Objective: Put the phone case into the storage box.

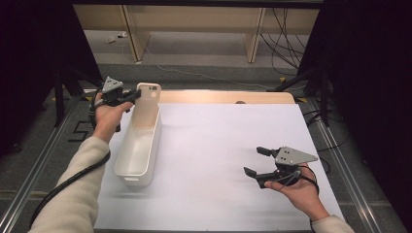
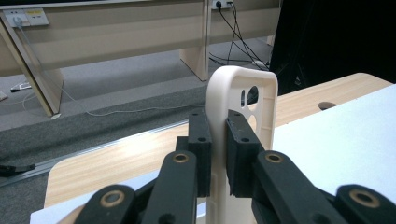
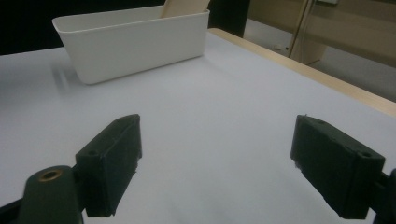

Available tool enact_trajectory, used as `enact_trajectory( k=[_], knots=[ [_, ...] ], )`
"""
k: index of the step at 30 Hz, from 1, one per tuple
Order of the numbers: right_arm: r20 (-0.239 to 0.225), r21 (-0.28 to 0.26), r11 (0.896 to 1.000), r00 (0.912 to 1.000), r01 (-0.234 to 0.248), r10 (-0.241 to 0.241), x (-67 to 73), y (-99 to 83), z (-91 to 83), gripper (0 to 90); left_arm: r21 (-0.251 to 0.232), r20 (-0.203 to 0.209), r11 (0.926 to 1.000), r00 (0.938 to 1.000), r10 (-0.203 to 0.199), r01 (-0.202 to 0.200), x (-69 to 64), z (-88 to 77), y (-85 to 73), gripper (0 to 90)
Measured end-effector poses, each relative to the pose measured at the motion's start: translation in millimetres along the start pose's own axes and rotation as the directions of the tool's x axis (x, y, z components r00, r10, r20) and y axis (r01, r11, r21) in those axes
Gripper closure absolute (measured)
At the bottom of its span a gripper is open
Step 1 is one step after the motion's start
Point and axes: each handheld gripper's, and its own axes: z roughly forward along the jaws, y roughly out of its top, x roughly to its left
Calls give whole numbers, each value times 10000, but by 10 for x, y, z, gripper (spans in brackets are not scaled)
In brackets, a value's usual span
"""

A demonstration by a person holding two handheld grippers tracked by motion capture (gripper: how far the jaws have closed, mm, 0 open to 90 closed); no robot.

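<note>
The left gripper (image 1: pixel 127 96) pinches the phone case (image 1: pixel 147 106) tight, standing in the far end of the white bin (image 1: pixel 137 150) at ten o'clock. Letting go is probably left. The right gripper (image 1: pixel 257 161) waits wide open, holding nothing, at four o'clock.

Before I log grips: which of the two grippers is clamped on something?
The left gripper, jaws pinching the cream phone case; the right gripper stands open over the table.

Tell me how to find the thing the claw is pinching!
Look at the long white plastic bin on the left of the white table mat. At its far end, the left claw pinches a cream phone case, upright, with camera holes near its top.
</note>
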Motion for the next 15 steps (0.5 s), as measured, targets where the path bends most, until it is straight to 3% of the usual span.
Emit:
enact_trajectory(
  k=[15],
  knots=[
    [-8,-3,10000,10000,4,-4,1,-1,4,177,185,-63,9997,9999,-147,148,33,23,-62,816]
  ],
)
